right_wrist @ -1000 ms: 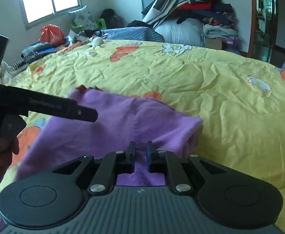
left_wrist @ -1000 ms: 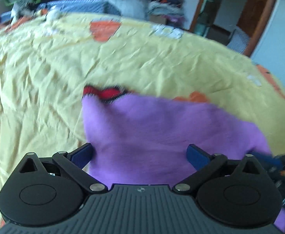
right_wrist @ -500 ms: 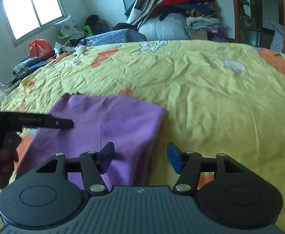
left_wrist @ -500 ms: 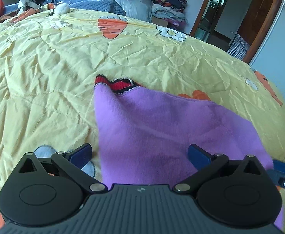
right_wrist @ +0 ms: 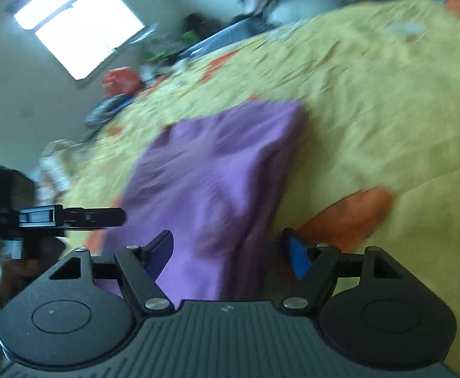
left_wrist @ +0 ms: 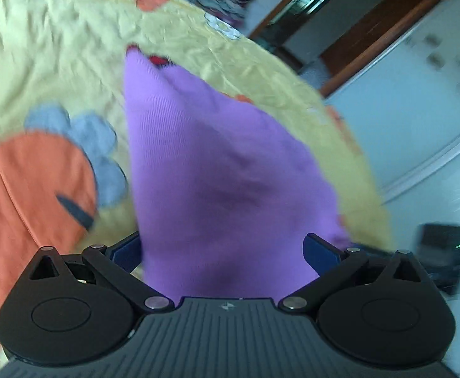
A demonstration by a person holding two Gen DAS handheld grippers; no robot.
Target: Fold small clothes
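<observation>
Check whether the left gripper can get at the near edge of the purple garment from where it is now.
Probably yes: the left gripper has its jaws spread wide, the purple garment lies on the yellow bedspread right ahead between its fingers, and nothing blocks it.

Lighting: daylight, from a blown-out window in the right wrist view. Both views: heavy motion blur across bedspread and room; fisheye bending at edges. Purple garment softly shadowed near the lens.
</observation>
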